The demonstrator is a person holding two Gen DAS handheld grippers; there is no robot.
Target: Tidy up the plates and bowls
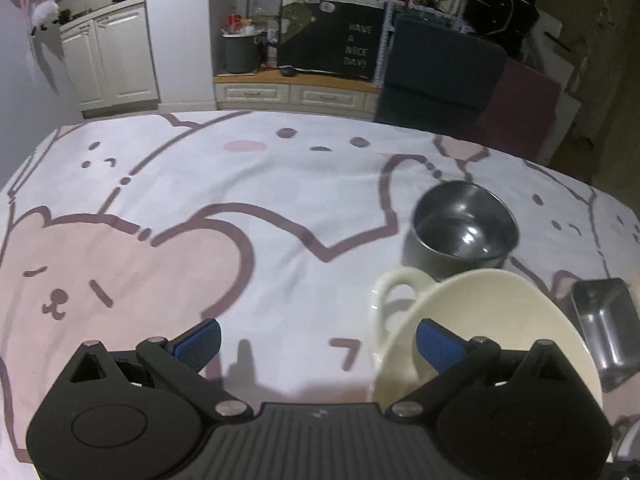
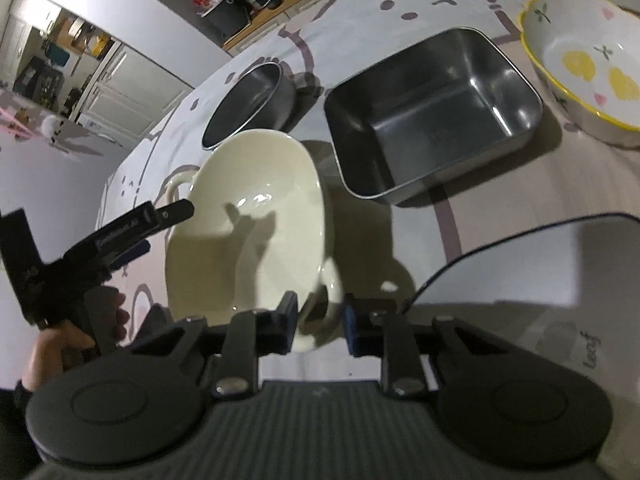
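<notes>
A cream bowl with two loop handles point(image 2: 248, 224) is tilted above the table. My right gripper point(image 2: 320, 324) is shut on its near handle. The bowl also shows in the left wrist view point(image 1: 492, 320) at the right. My left gripper point(image 1: 318, 340) is open, its right finger point(image 1: 436, 344) at the bowl's inner side and its left finger point(image 1: 198, 342) over the cloth; in the right wrist view one finger point(image 2: 172, 212) reaches the bowl's far rim. A round steel bowl point(image 1: 464, 228) point(image 2: 248, 104) stands behind it.
A rectangular steel tray point(image 2: 432, 120) point(image 1: 608, 328) sits right of the cream bowl. A white bowl with yellow rim and lemon print point(image 2: 584, 68) is at far right. A white plate with dark rim point(image 2: 540, 264) lies near right. A bear-print cloth point(image 1: 200, 208) covers the table.
</notes>
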